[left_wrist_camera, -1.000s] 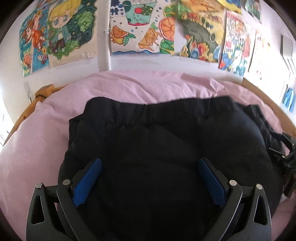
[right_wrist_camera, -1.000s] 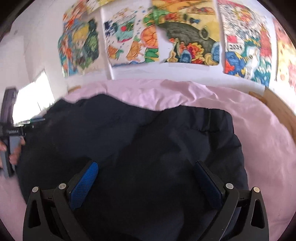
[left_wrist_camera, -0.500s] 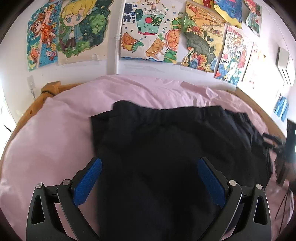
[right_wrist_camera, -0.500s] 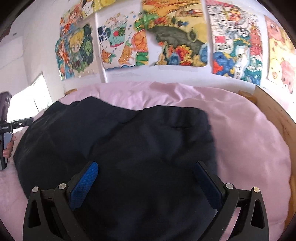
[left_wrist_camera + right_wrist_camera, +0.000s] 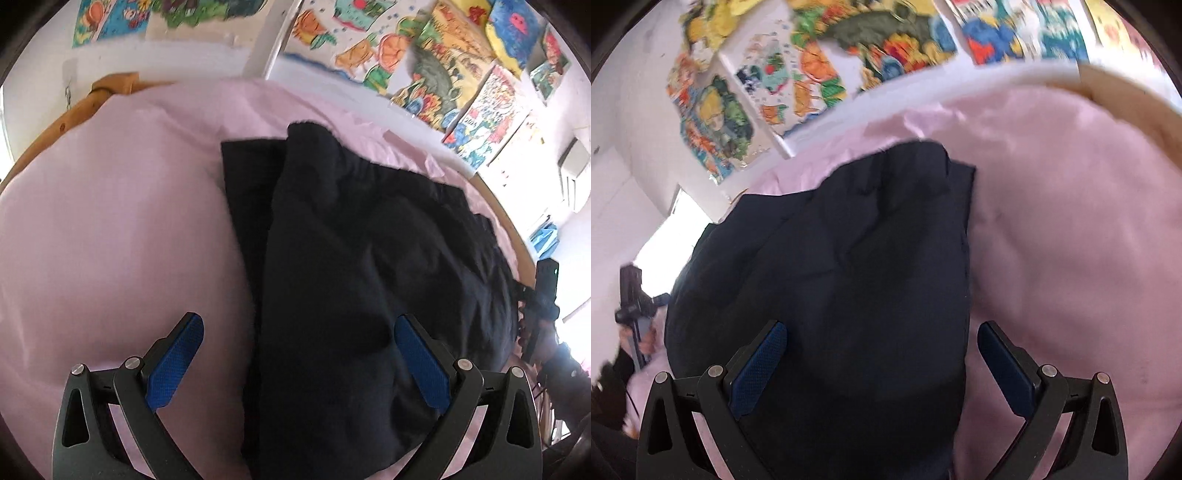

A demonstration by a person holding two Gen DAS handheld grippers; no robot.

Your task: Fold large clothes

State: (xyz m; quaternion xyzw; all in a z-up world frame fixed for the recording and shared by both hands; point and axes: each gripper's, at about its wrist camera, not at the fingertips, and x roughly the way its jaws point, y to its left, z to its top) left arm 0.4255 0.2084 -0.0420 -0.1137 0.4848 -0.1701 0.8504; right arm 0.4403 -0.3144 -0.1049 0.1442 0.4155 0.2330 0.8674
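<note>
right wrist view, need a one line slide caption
Open right gripper above a dark folded garment lying on a pink bedspread, colourful drawings on the wall.

Dark navy-black padded fabric garment (image 5: 369, 258): plain, no pattern.
Pink cotton bedcover (image 5: 110, 221): solid pale pink.
My black plastic left gripper (image 5: 299, 354): blue textured pads.
Paper wall posters (image 5: 812, 74): bright multicoloured cartoons, orange fruit.
Wooden bed frame (image 5: 74, 114): honey-brown.

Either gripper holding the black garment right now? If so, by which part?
Nothing is held. Left gripper and right gripper both stand wide open above the black garment, which lies loose on the pink bedding.
</note>
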